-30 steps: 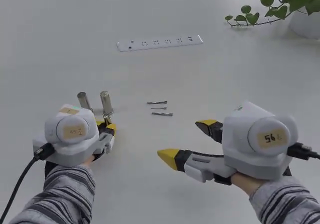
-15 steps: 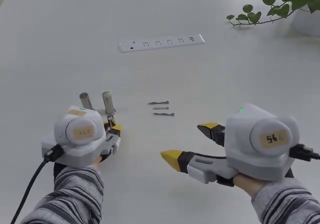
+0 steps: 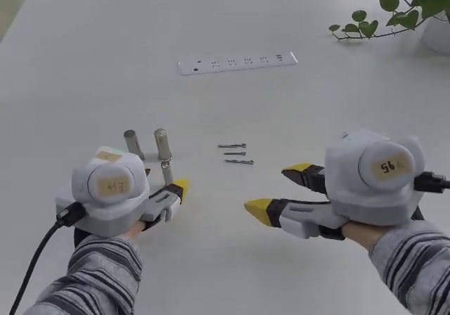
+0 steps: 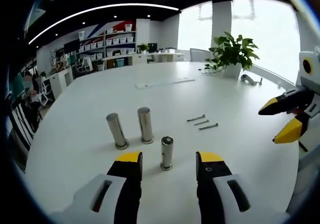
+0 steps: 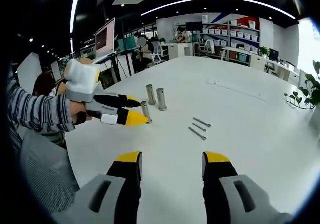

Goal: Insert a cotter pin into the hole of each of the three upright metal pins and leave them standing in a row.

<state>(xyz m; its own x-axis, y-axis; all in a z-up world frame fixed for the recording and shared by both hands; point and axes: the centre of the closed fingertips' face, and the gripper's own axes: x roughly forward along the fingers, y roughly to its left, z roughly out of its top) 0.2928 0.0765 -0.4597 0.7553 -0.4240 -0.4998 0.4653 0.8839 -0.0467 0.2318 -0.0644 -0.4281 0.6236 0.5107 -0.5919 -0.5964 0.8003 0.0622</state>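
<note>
Now the left hand-held gripper (image 4: 169, 159) has drawn back, jaws open, leaving the third pin (image 4: 167, 151) standing free near the other two (image 4: 145, 125). The right hand-held gripper (image 3: 276, 188) hangs open. The cotter pins (image 3: 235, 153) lie untouched on the table (image 3: 105, 62), so insertion likely comes next.

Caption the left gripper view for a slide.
Open left gripper frames the nearest upright silver metal pin, two more behind; three thin metal cotter pins lie on the white table.

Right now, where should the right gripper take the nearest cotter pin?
Mid-shank of the nearest cotter pin, from straight above, open right gripper jaws spanning its width: it lies flat, thin, with the other cotter pins parallel just beyond it.
</note>
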